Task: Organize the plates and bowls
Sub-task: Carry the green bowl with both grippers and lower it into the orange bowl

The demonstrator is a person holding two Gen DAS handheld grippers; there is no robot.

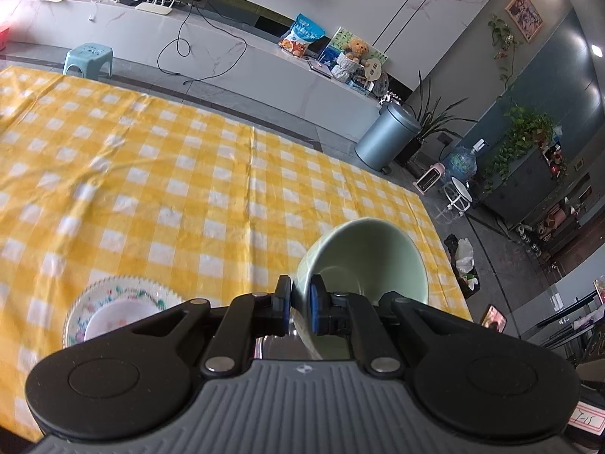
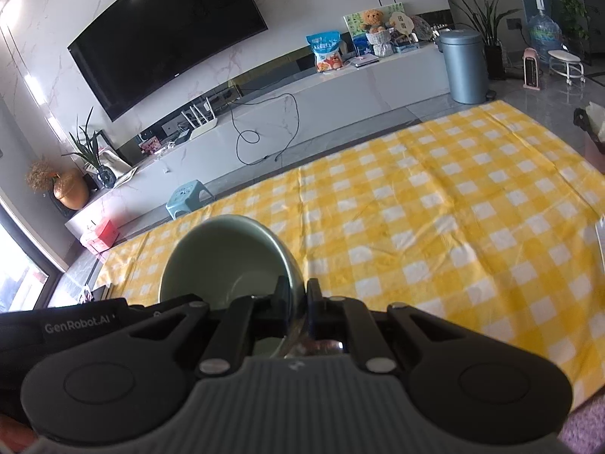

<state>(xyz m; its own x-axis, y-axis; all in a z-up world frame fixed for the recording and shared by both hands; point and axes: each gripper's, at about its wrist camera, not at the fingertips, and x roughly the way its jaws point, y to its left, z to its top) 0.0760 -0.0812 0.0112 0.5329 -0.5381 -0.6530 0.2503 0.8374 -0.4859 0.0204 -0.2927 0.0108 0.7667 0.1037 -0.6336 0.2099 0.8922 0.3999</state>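
Note:
In the left wrist view my left gripper (image 1: 300, 300) is shut on the rim of a pale green bowl (image 1: 368, 257), held tilted above the yellow checked tablecloth (image 1: 189, 174). A floral plate (image 1: 117, 310) with a white bowl on it lies on the cloth at lower left, partly hidden by the gripper. In the right wrist view my right gripper (image 2: 298, 302) is shut on the rim of another pale green bowl (image 2: 227, 261), held tilted above the same cloth (image 2: 435, 219).
The table's far edge faces a white TV bench (image 2: 302, 102) with a television above. A blue stool (image 1: 89, 56) and a grey bin (image 1: 385, 136) stand on the floor beyond the table. A white object shows at the cloth's right edge (image 2: 600, 238).

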